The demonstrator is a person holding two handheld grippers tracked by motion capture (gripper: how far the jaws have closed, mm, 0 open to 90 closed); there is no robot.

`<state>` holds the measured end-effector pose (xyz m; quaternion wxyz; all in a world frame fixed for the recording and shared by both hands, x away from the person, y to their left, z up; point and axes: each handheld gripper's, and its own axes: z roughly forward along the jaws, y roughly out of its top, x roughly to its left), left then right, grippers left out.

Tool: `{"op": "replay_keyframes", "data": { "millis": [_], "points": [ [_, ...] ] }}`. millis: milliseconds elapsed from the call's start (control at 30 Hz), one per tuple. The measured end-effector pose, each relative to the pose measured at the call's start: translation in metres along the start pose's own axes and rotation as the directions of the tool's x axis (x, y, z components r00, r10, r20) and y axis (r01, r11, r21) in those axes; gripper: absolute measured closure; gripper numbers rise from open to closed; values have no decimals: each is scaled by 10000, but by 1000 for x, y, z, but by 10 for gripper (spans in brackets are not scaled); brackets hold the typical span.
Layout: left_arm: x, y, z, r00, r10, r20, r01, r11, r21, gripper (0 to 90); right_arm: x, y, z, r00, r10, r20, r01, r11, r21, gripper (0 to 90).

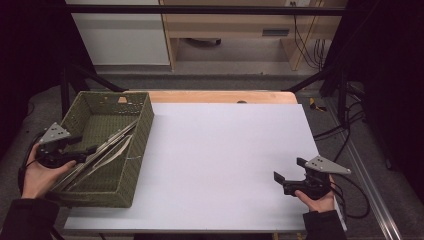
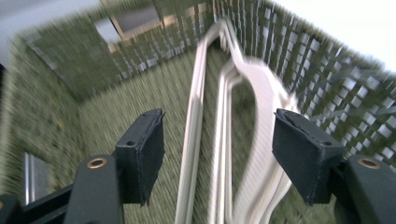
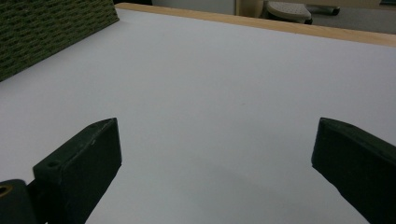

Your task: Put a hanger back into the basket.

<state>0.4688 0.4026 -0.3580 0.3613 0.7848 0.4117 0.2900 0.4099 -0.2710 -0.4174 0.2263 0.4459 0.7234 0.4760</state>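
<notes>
In the basket [image 1: 142,117] | tongs [image 1: 107,147] between left hand-held gripper [image 2: 217,154] jaws | released, pads off

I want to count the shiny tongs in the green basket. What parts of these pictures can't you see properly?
- Tongs: left gripper view, smeared by motion blur; their number is unclear.
- Tongs' near ends: high view, hidden behind the left tool and hand.
- Basket: right gripper view, cut off by the picture's edge.
- Basket's handle hole: high view, too small.
</notes>
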Motion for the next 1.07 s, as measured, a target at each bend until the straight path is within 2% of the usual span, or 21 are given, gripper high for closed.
{"op": "replay_keyframes", "data": {
  "millis": [133, 200, 267, 367, 433, 467, 533, 600, 700, 800, 967, 1033, 1067],
  "points": [
    [-8, 12, -16, 9996, -283, -13, 281, 9952, -934, 312, 0, 0, -1, 10000, 4, 1, -4, 10000, -30, 23],
    [-15, 18, -23, 9993, -377, 81, 385, 9893, -1406, 295, 1, 1, -1, 10000, 16, -13, -16, 10000, -64, 23],
    [-27, 23, -30, 9982, -509, 326, 565, 9778, -2017, 271, 1, 1, -2, 9999, -82, -58, 82, 9999, -71, 23],
    [-42, 27, -35, 9959, -718, 545, 835, 9627, -2572, 206, 2, 2, -2, 10000, -38, -83, 37, 9999, -148, 23],
    [-52, 29, -37, 9928, -864, 827, 1068, 9519, -2871, 159, 3, 3, -3, 9999, -96, -116, 93, 9997, -218, 22],
    [-56, 30, -37, 9920, -879, 904, 1109, 9496, -2933, 143, 3, 3, -3, 9998, -123, -170, 118, 9996, -275, 21],
    [-67, 32, -38, 9889, -948, 1144, 1268, 9396, -3180, 123, 4, 4, -4, 9996, -156, -216, 150, 9995, -286, 18],
    [-77, 32, -38, 9860, -956, 1366, 1364, 9340, -3303, 112, 4, 5, -5, 9994, -214, -266, 202, 9989, -434, 16],
    [-92, 32, -36, 9868, -725, 1446, 1178, 9347, -3353, 95, 6, 6, -8, 9993, -210, -304, 192, 9982, -565, 12],
    [-107, 29, -30, 9818, -679, 1775, 1279, 9270, -3527, 81, 7, 7, -10, 9990, -262, -365, 235, 9972, -717, 9],
    [-123, 20, -20, 9811, -551, 1858, 1195, 9266, -3565, 70, 8, 8, -13, 9986, -206, -497, 162, 9960, -875, 8],
    [-126, 16, -16, 9794, -536, 1948, 1184, 9337, -3380, 69, 8, 8, -14, 9983, -217, -545, 167, 9957, -915, 8],
    [-127, 15, -15, 9805, -501, 1903, 1123, 9366, -3320, 64, 8, 8, -14, 9982, -214, -565, 162, 9956, -921, 8]
  ]
}}
